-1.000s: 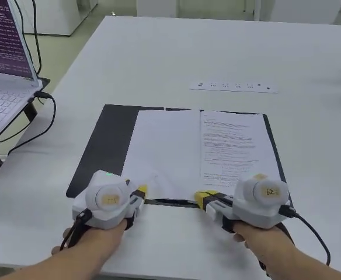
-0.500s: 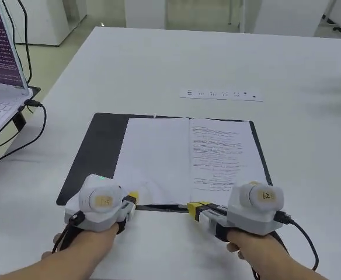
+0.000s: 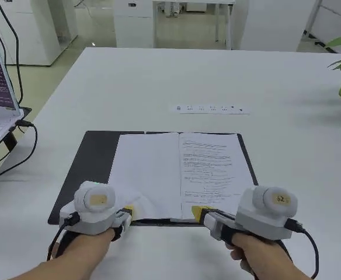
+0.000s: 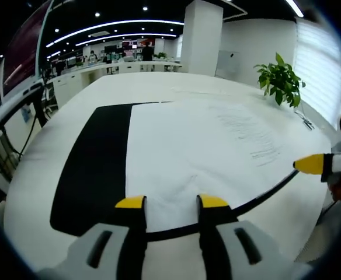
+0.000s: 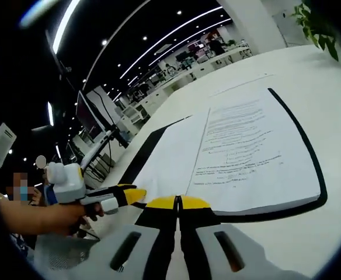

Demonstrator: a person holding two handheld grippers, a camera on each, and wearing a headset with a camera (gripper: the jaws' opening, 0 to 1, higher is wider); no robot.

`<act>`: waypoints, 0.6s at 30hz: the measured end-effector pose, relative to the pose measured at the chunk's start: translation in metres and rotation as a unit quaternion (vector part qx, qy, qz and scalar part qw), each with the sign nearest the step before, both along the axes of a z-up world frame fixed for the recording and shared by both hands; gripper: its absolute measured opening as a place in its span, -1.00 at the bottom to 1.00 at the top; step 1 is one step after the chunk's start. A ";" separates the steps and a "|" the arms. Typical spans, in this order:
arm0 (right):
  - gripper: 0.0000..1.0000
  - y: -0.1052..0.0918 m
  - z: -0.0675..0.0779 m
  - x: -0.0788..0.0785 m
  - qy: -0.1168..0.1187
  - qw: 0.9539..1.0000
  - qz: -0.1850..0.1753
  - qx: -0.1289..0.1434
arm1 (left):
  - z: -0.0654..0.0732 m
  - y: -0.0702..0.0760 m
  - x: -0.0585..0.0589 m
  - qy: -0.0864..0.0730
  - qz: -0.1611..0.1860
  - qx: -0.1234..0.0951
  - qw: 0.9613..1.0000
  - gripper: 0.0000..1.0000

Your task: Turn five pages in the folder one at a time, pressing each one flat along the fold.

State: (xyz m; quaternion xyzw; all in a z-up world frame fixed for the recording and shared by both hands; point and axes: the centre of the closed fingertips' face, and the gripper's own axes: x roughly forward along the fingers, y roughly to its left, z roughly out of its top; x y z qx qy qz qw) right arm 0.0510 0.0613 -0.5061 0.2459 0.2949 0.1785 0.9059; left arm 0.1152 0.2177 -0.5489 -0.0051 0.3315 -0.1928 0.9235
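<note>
1. The left gripper (image 4: 171, 202) is holding its yellow-tipped jaws spread and pinching nothing. They are straddling the near edge of the blank white left page (image 4: 176, 146), which is rumpling slightly there. I cannot tell whether they are touching the paper.
2. The right gripper (image 5: 177, 203) is showing its jaws pressed together, empty, and pointing left at the near end of the fold (image 5: 197, 154). The closed tip is probably serving as a blunt presser for running along the crease.
3. The flat black folder (image 3: 94, 160) is lying open on the near part of the white worktop (image 3: 217, 70), and its printed right page (image 3: 208, 166) is lying flat.
4. Both grippers are sitting at the folder's near edge, likely so the left can steady the page while the right flattens it.
</note>
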 end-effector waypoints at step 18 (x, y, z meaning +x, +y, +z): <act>-0.44 -0.066 0.007 -0.013 0.014 0.997 -0.053 -0.053 | 0.053 -0.022 -0.042 0.006 -0.068 -0.048 0.997 0.05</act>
